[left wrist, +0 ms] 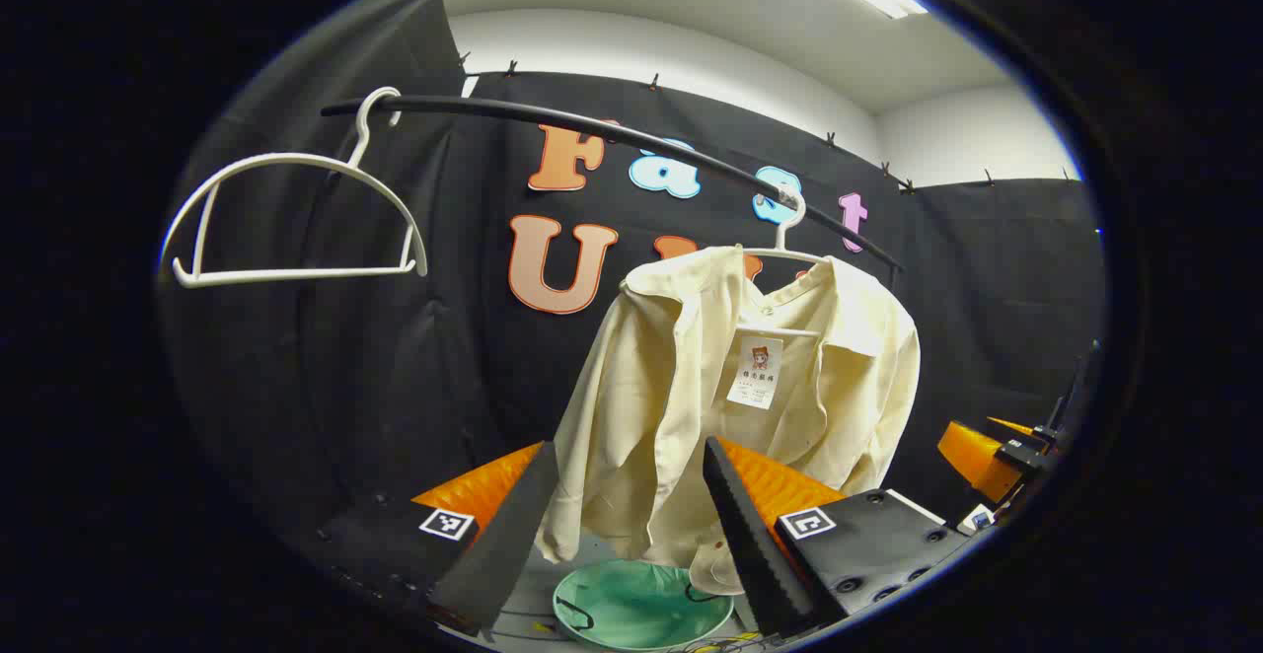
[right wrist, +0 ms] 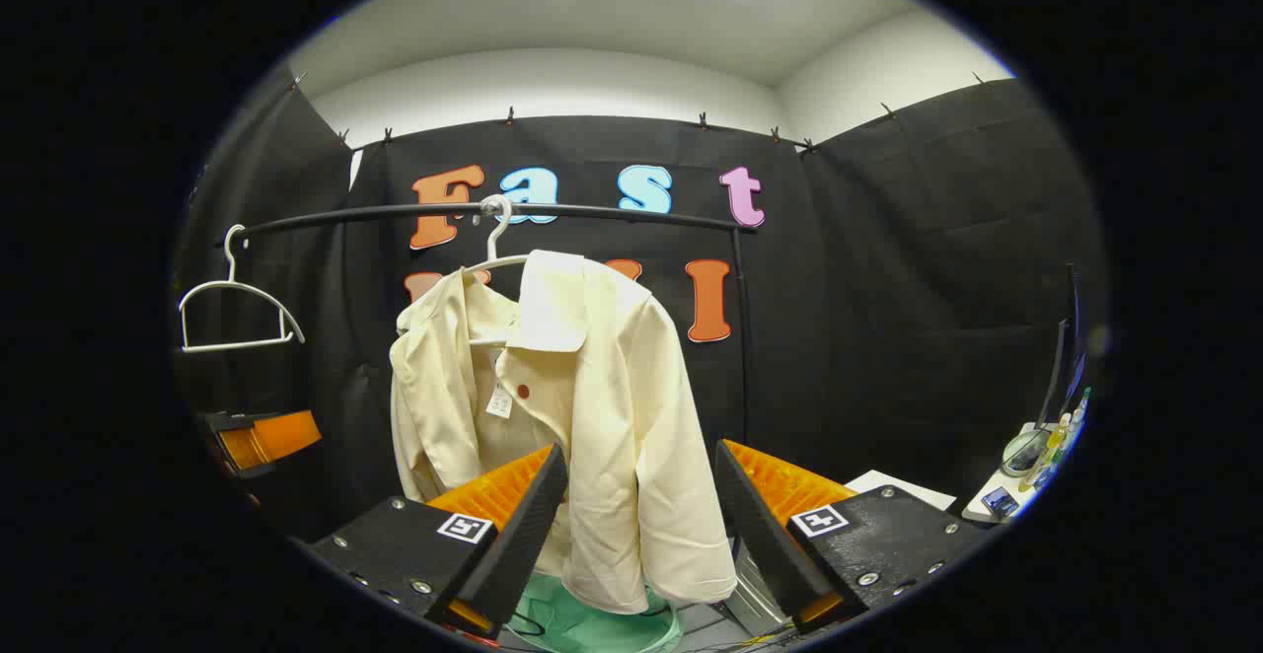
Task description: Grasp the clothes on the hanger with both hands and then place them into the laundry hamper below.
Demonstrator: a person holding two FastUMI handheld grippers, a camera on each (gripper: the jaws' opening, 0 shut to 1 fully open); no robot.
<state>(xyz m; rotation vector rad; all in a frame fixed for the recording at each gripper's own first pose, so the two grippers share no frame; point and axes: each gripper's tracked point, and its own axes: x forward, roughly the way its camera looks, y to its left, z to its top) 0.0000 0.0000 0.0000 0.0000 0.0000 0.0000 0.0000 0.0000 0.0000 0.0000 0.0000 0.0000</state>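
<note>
Progress: none yet; cream cotton shirt (left wrist: 730, 406) is hung at 12 o'clock above round green hamper (left wrist: 641, 606), left gripper (left wrist: 631, 525) and right gripper (right wrist: 641, 525) both spread, nothing pinched.

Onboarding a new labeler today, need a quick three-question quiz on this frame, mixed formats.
1. True or false: the cream long-sleeved shirt already lies in the round green laundry hamper.
2. How many white plastic hangers are on the black rail?
3. The left gripper is: A open, B shut on the shirt.

Key: 1 false, it hangs on its hanger; 2 two, one is the bare hanger; 3 A.
</note>
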